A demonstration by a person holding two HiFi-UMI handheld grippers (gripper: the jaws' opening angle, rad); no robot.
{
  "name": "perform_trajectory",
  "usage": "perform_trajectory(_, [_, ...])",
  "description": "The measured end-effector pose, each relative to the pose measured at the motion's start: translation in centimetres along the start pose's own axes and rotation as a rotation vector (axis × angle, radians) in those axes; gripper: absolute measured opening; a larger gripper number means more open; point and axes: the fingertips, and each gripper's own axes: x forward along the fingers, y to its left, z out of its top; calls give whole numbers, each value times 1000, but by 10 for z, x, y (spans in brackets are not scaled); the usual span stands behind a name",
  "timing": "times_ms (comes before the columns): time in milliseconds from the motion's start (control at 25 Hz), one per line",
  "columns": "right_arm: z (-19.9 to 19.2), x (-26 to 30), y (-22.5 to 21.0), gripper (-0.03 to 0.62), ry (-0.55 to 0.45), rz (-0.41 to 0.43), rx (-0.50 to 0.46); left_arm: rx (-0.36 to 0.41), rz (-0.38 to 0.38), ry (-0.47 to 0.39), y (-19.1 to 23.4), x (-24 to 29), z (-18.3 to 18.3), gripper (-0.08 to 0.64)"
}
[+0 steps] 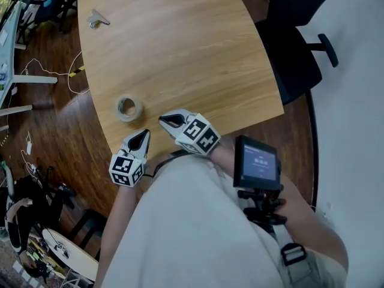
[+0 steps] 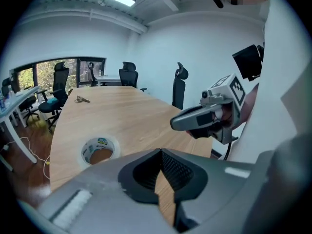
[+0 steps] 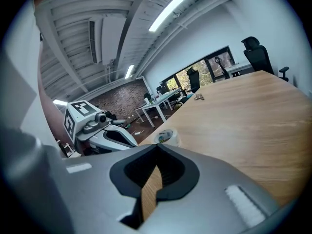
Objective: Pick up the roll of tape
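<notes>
Left claw and right claw hang closed, empty, at the near edge of the counter beside the roll of tape, which we judge light, stiff, best pinched across its wall.

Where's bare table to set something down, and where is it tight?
Free: the wide middle and right of the table, between the keys at the far left and the near edge. Tight: the near left edge, where the roll of tape lies by the left gripper and right gripper.
</notes>
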Motion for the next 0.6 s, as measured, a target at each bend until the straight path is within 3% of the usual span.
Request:
perform_trajectory(240, [6, -1, -6, 2, 3, 27, 12, 32, 69, 72, 18, 5, 2, 24])
perform_trajectory(600, [6, -6, -24, 2, -6, 41, 29, 73, 104, 212, 41, 24, -11, 29])
